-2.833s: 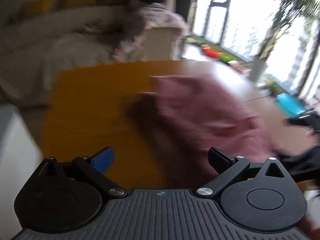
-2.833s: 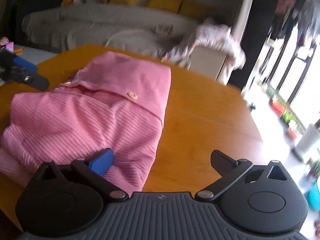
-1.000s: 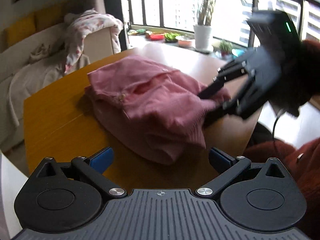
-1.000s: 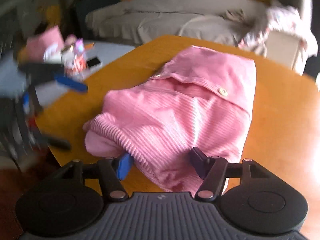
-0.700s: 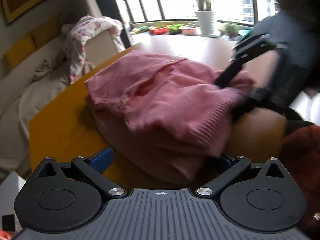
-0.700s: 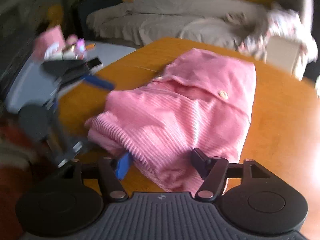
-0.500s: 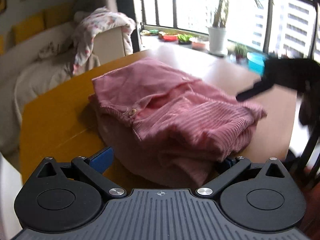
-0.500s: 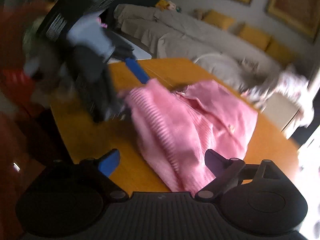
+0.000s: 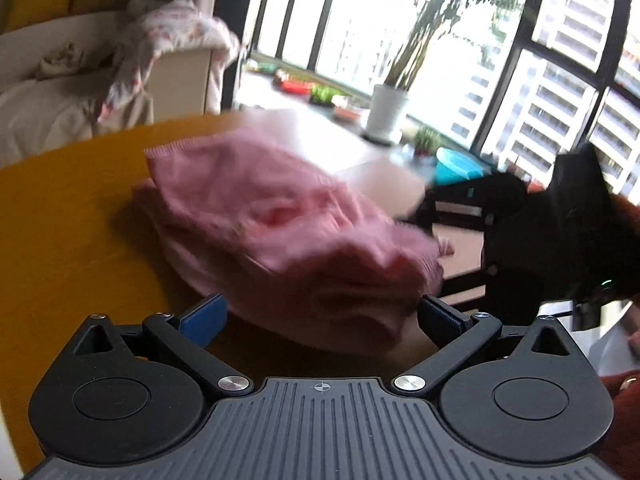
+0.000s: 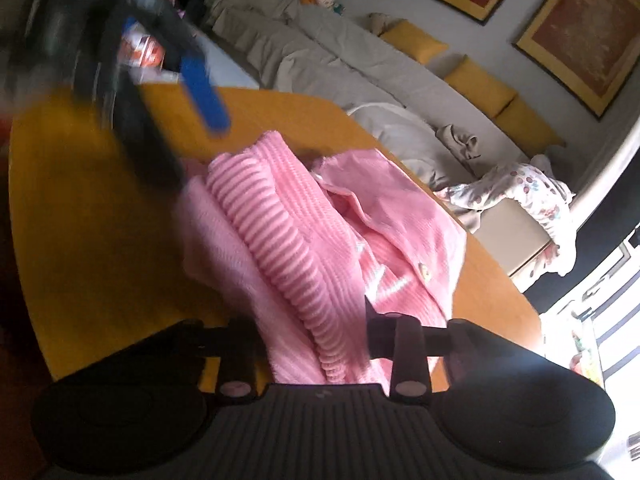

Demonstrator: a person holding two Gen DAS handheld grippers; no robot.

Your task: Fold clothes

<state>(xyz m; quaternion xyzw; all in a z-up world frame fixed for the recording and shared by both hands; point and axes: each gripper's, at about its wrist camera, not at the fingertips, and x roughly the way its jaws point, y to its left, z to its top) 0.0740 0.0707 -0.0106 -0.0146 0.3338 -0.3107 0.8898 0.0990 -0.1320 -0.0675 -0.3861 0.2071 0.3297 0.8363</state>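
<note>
A pink ribbed cardigan (image 9: 280, 232) lies bundled on the wooden table (image 9: 60, 216). My left gripper (image 9: 320, 316) is open, its jaws wide apart at the near edge of the bundle. In the right wrist view the cardigan (image 10: 304, 240) has a thick ribbed fold raised toward the camera. My right gripper (image 10: 312, 328) has narrowed its jaws around that fold and holds it. The right gripper also shows in the left wrist view (image 9: 424, 216), touching the cardigan's right edge. The left gripper shows blurred in the right wrist view (image 10: 176, 120), at the bundle's far left.
A grey covered sofa (image 10: 320, 60) with yellow cushions stands beyond the table. A floral cloth (image 9: 168, 40) hangs over a chair. A potted plant (image 9: 386, 114) and a teal bowl (image 9: 456, 164) stand by the windows. Table edge (image 10: 500, 280) runs close right of the cardigan.
My right gripper has come in from open and closed on the cardigan's ribbed edge, lifting a fold. My left gripper has shifted along the bundle's near side and stays open.
</note>
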